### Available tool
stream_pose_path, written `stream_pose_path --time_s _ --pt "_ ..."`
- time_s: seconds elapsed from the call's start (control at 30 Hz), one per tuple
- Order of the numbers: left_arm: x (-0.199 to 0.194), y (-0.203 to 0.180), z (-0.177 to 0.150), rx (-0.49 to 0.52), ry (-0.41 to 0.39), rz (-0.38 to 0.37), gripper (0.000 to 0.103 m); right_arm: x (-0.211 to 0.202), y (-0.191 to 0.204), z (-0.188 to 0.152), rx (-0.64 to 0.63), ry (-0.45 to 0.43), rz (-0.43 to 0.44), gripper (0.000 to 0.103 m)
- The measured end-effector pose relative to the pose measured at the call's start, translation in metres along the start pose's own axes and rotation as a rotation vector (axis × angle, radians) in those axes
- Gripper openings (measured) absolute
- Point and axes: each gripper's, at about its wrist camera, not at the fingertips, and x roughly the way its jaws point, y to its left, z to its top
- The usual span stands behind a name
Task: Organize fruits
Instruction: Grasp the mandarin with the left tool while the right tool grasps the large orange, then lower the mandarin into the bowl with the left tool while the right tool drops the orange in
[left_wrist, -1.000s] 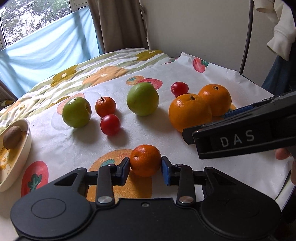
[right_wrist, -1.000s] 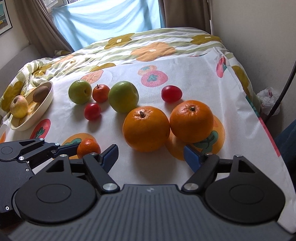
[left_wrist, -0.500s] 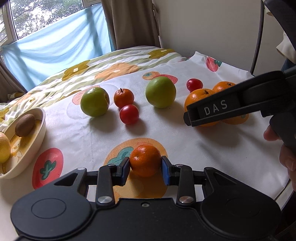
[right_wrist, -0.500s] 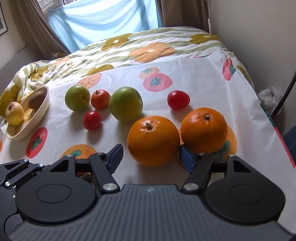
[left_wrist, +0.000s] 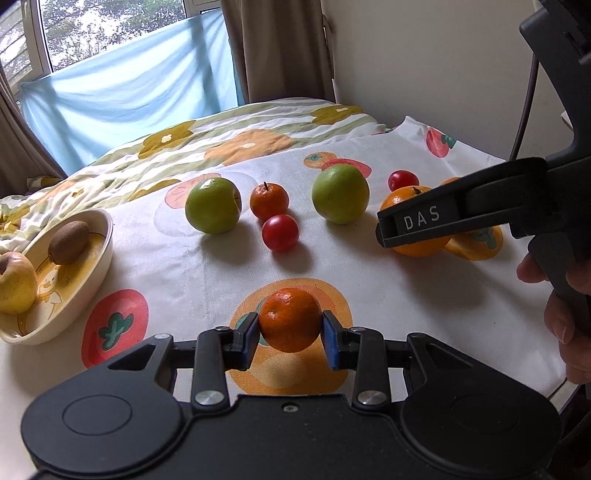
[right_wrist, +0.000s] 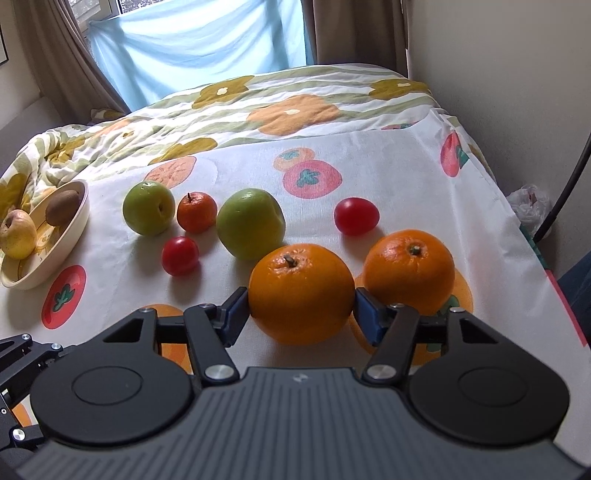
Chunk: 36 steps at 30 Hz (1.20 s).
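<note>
My left gripper is shut on a small mandarin just over an orange print on the cloth. My right gripper has its jaws closing on a big orange, and both blue pads meet its sides. A second big orange sits just right of it. In the left wrist view the right gripper shows from the side, covering much of that orange. A cream bowl at the left holds a kiwi and a yellow apple.
On the cloth lie two green apples, another small mandarin and two cherry tomatoes. A person's hand grips the right tool. The table edge runs along the right, near a wall and a cable.
The right gripper's jaws have narrowed from wide apart to touching the big orange, which now sits between them. The left gripper has kept its grip on the small mandarin.
</note>
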Motion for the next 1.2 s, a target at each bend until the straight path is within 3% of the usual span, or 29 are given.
stream_pose_path --time_s 0.43,0.87,1.2 --pt "-0.044 0.035 0.013 -0.087 -0.060 0.095 0.039 -0.032 0.044 0.031 -0.099 -0.052 0.112 0.076" --pt "-0.069 0.128 0.027 -0.135 -0.079 0.229 0.039 -0.035 0.143 0.070 -0.195 -0.062 0.243 0.076" --pt "-0.052 0.202 0.032 -0.148 -0.046 0.235 0.039 0.000 0.217 0.085 -0.218 -0.001 0.268 0.076"
